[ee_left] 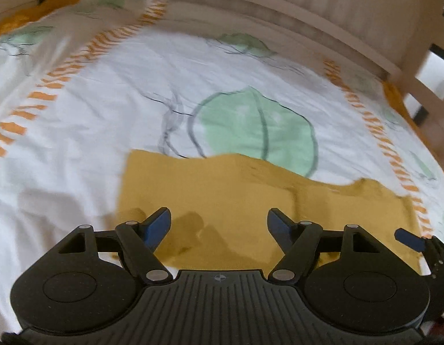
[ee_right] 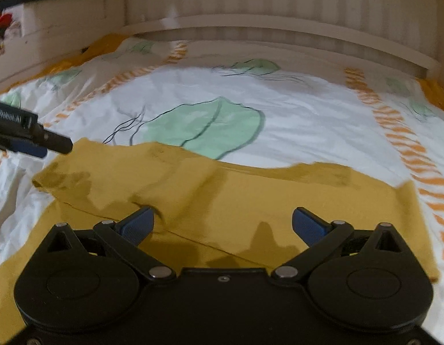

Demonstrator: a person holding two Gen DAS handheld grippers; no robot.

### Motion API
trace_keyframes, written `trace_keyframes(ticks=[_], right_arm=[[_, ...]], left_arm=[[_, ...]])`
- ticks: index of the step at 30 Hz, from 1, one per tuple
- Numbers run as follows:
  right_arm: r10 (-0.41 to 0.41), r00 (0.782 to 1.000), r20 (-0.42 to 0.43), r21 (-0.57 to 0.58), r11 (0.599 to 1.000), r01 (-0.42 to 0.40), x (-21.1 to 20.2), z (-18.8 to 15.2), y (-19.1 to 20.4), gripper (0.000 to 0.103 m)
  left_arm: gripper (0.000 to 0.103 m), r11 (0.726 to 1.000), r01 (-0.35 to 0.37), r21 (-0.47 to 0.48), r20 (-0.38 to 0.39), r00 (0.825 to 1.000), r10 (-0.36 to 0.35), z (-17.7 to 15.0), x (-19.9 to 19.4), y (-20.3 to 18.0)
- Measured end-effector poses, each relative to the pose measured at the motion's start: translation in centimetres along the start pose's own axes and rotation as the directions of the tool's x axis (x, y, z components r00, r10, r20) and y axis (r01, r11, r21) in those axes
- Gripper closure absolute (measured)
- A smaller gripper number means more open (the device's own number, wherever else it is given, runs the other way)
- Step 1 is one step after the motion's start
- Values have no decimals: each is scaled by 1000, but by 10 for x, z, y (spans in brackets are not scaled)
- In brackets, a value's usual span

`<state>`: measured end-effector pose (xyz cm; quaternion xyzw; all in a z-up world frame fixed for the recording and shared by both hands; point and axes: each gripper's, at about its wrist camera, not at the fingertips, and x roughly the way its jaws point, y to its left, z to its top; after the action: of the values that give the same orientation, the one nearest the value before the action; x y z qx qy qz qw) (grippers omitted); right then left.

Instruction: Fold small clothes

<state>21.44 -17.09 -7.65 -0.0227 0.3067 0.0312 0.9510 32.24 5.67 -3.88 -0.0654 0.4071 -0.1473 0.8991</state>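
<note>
Mustard garment [ee_right: 250, 201] is lying folded over on bedsheet [ee_left: 78, 143]; left gripper [ee_left: 219, 224] and right gripper [ee_right: 222, 224], both spread empty, are hovering, likely for regrasping

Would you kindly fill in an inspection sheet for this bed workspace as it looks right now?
Surface: white bedsheet with green leaf print and orange dashed stripes, wrinkled, covering the bed.
Job's things: mustard-yellow cloth garment, lying on the sheet, partly folded, with one layer lapped over another and its far edge uneven.
Clutter: nothing seen.
Grippers: left claw open over the garment, nothing between its blue pads; right claw open, its left pad at a fold of the cloth, not clamping it.
Cables: nothing seen.
Surroundings: pale wooden ribbed headboard behind the bed; images blurred.
</note>
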Motion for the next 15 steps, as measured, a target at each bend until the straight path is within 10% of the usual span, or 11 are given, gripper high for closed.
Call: trace_keyframes(ticks=[7, 15], right_arm=[[-100, 992, -80, -151, 985, 87, 43, 6, 33, 5], [-205, 969, -138, 58, 975, 215, 40, 9, -18, 16]], left_arm=[[30, 999, -8, -38, 4, 1000, 8, 7, 1, 12], [30, 999, 17, -30, 16, 1000, -16, 11, -3, 10]])
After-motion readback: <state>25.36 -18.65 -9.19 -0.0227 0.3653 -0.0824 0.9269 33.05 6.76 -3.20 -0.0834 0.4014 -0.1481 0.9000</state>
